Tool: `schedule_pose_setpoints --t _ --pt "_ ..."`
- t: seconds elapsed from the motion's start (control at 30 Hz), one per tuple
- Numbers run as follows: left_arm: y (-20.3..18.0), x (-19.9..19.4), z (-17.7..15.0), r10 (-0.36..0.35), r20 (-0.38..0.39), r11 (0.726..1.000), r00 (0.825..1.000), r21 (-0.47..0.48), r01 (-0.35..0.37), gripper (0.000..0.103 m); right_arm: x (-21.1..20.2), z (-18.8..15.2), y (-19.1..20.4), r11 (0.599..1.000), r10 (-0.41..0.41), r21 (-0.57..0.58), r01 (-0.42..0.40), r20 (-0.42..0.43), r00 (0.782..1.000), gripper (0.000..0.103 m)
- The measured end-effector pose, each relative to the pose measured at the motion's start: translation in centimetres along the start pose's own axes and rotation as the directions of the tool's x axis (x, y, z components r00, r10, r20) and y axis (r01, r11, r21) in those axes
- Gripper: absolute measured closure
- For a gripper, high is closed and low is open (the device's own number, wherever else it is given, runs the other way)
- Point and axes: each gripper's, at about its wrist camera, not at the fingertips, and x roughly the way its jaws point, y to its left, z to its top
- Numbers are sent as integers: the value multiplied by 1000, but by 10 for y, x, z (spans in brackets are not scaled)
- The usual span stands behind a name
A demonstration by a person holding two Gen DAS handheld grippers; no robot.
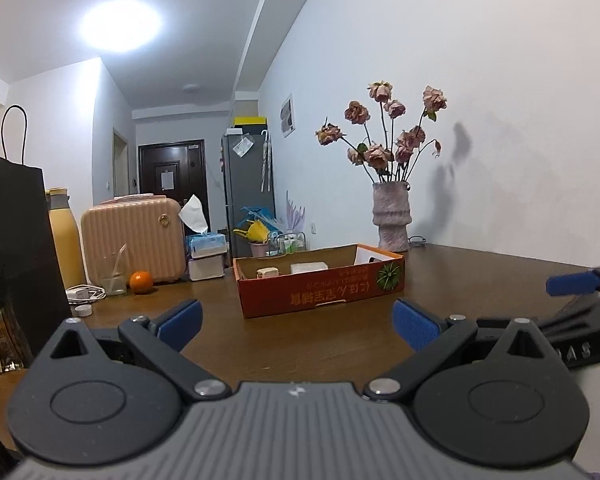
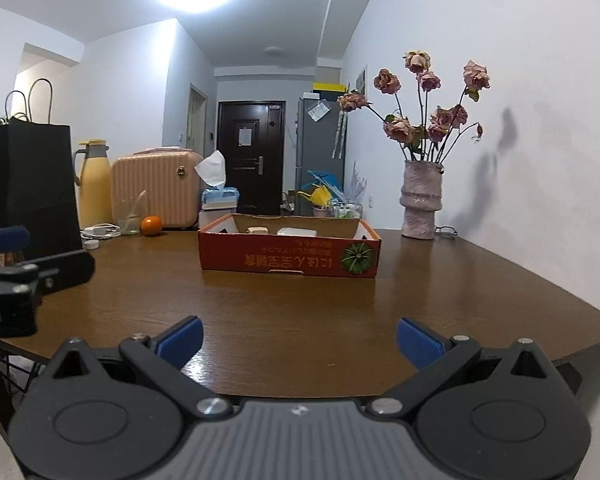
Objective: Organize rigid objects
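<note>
Orange cardboard box (image 2: pixel 289 254) sits mid-table (image 2: pixel 260 320) — left gripper (image 1: pixel 298 322) and right gripper (image 2: pixel 299 340) both spread wide, holding nothing.

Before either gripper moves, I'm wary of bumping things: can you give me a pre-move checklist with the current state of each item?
1. Left gripper open and holding nothing: ok.
2. Right gripper open and holding nothing: ok.
3. Table bare between grippers and box: ok.
4. Box open on top, with items already inside: ok.
5. Vase upright, apart from the box: ok.
6. Which objects are left to organize: cannot tell.
</note>
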Motion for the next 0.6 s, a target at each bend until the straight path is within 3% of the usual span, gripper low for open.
schedule_pose_setpoints --t 0.2,0.6 --pt "4 -1 -2 -21 -18 999 1000 -25 20 0 -3 8 0 1000 -20 8 20 32 999 0" --pt "8 1 -3 -11 -26 999 1000 -39 10 0 -1 8 8 1000 0 4 0 17 1000 0"
